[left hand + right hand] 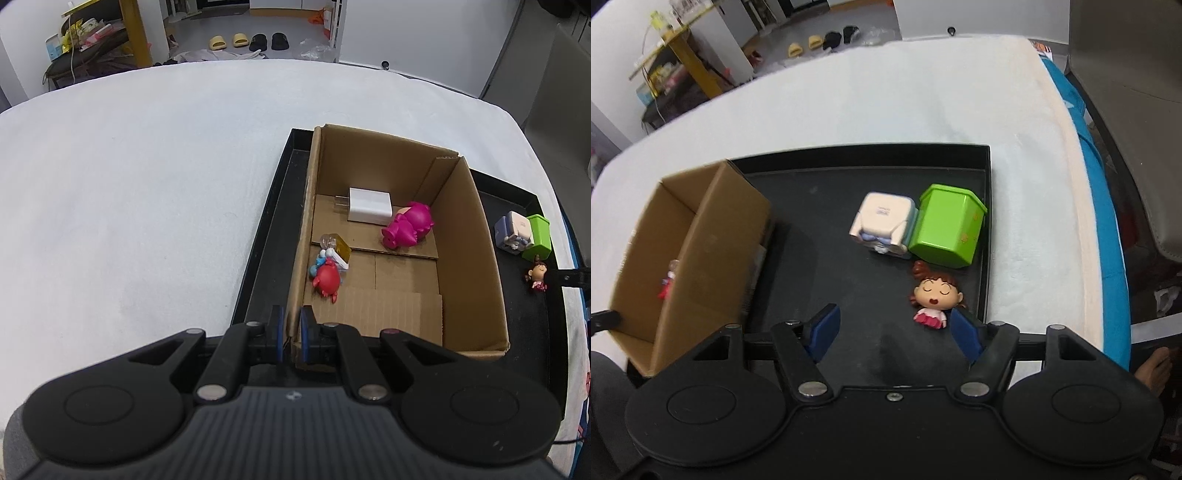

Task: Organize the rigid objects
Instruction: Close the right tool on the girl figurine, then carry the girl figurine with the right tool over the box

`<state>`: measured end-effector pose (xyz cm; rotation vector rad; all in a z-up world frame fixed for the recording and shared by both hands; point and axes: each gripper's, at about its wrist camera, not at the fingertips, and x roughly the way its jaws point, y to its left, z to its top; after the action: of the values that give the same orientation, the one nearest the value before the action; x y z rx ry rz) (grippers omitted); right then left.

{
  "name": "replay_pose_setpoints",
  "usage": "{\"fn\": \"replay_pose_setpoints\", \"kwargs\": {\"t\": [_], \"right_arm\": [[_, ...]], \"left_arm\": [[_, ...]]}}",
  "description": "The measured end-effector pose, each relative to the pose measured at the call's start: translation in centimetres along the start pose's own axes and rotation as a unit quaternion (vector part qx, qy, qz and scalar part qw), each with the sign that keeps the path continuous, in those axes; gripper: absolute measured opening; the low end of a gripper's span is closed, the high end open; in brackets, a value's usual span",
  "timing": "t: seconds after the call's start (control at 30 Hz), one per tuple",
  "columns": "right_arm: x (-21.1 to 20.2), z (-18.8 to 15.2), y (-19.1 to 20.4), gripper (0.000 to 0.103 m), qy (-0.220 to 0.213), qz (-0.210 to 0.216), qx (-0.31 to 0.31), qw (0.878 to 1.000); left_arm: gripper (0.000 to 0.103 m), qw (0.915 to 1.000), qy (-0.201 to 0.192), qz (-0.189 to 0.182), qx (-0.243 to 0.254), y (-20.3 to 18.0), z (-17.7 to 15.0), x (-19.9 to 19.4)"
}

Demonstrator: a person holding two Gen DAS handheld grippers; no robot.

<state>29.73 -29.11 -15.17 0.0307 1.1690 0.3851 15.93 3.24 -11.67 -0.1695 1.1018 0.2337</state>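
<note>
On the black tray (857,162) I count three toys; one doll (932,297) lies head away between my right gripper's (893,332) apart pads; my left gripper (291,328) clamps the box (469,258) wall.

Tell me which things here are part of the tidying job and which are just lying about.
Part of the job:
cardboard box, held at its wall by the left gripper
black tray
girl figurine, near the right gripper
green bin
white cube toy
charger, pink pig, red toy

Lying about:
slippers
cluttered shelf

A home room: slippers (224,41) lie paired on the floor, a cluttered shelf (85,40) stands beyond the white-covered table (147,166).
</note>
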Motion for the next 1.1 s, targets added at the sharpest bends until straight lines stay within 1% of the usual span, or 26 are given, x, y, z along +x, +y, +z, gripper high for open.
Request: {"fn": "replay_pose_setpoints", "kwargs": {"t": [0.1,0.23,0.37,0.5,0.53,0.63,0.77,1.1], "right_arm": [[0.7,0.4,0.1,0.065,0.002,-0.019,-0.009,1.0],[1.4,0.7,0.5,0.063,0.006,-0.026,-0.016,1.0],[2.4,0.8,1.2,0.057,0.016,-0.038,-0.031,0.999],[3.4,0.8,1.7,0.056,0.022,-0.067,-0.049,0.996],[3.7,0.8,1.8,0.052,0.025,-0.075,-0.053,0.995],[4.4,0.7,2.1,0.033,0.03,-0.101,-0.064,0.992],[3.6,1.0,1.9,0.031,0.023,-0.081,-0.045,0.995],[0.8,1.0,1.9,0.031,0.012,-0.063,-0.029,0.997]], "left_arm": [[0.009,1.0,0.001,-0.002,0.0,0.1,0.0,0.1],[0.009,1.0,0.001,-0.003,0.0,0.1,0.0,0.2],[0.008,1.0,0.002,-0.002,0.001,0.1,0.0,0.3],[0.009,1.0,0.002,-0.005,-0.002,0.2,0.1,0.3],[0.008,1.0,0.002,-0.004,-0.001,0.2,0.0,0.4],[0.008,1.0,0.002,-0.004,-0.003,0.1,0.0,0.4],[0.008,1.0,0.0,0.001,0.005,-0.1,-0.1,0.4],[0.008,1.0,-0.001,-0.002,0.0,0.0,0.0,0.3]]}}
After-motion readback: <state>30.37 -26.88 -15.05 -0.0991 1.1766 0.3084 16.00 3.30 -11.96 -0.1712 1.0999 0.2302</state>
